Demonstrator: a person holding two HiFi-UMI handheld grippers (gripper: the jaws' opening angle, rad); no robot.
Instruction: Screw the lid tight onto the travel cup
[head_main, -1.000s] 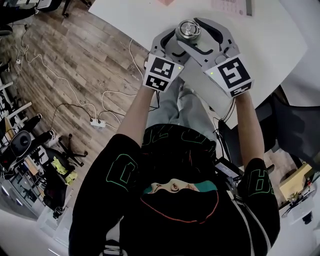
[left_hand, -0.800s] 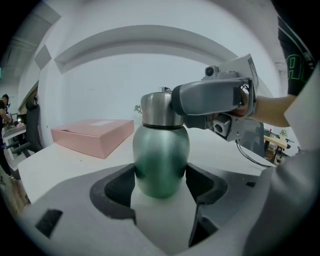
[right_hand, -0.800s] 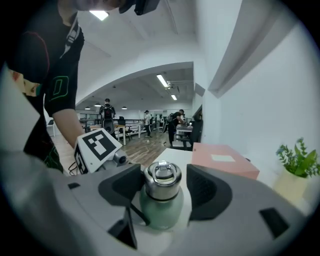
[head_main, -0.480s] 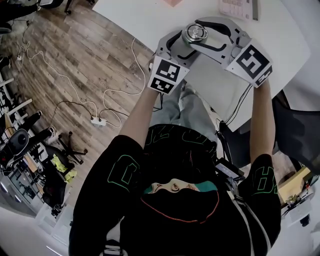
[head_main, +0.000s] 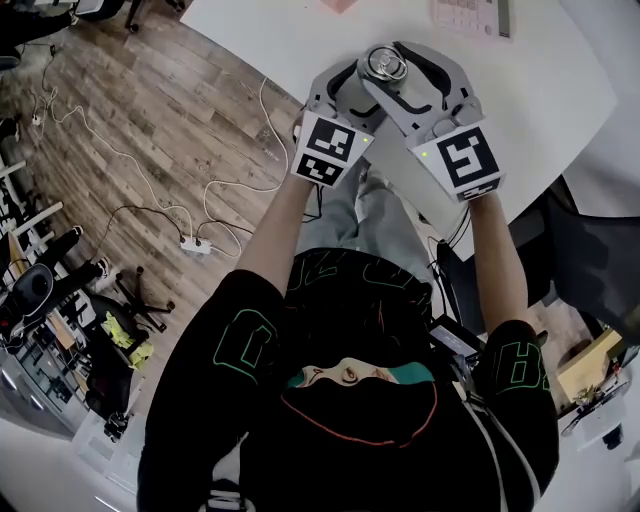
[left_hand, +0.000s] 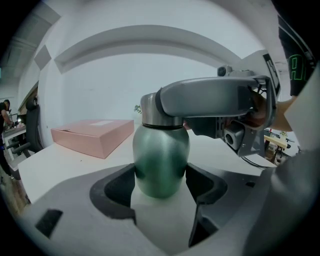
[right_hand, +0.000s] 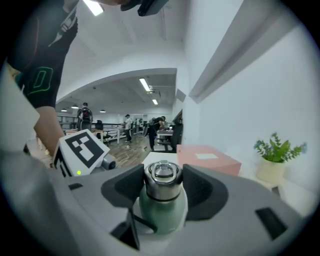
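Right tool (right_hand: 162, 186) swung back, jaws just closed on steel lid (right_hand: 162, 175); left tool (left_hand: 161, 184) clamping rounded green cup (left_hand: 161, 155)

shirt (head_main: 340, 300) black, green print | left claw (left_hand: 162, 182), right claw (right_hand: 162, 182) grey

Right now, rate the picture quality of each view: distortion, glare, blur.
Head view: wide-angle, sharp and evenly lit, with the white table nearly washed out. Left gripper view: strong fisheye with dark corners, a soft sheen on the green cup, no hard glare. Right gripper view: the same fisheye, ceiling lights burn bright, and the lid is crisp.
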